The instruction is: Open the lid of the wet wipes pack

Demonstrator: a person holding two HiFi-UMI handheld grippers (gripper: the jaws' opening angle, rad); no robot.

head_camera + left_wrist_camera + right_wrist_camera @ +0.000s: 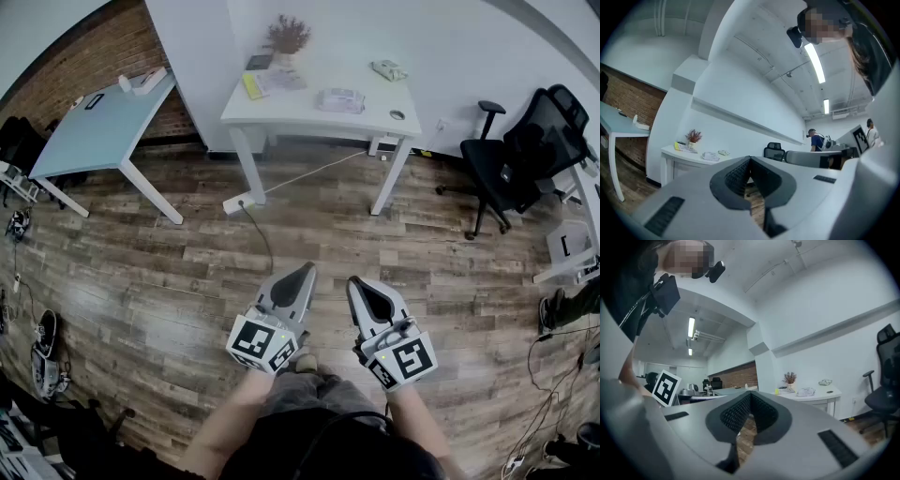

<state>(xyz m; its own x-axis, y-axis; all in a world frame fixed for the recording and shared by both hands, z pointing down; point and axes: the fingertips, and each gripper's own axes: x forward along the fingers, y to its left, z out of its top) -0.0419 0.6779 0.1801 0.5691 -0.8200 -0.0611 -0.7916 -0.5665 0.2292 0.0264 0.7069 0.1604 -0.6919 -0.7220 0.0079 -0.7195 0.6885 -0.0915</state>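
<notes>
The wet wipes pack (339,99) lies on a white table (281,112) far ahead of me, beside a dried plant in a pot (286,37). From the left gripper view the pack (710,156) shows small on that table, and from the right gripper view the pack (805,391) is just as distant. My left gripper (307,273) and right gripper (357,283) are held level side by side over the wooden floor, well short of the table. Both are shut with nothing between the jaws.
A light blue table (103,122) stands at the left by the brick wall. A black office chair (516,159) is at the right. A white cable with a power strip (236,202) runs across the floor under the white table. Other people stand far off in the left gripper view.
</notes>
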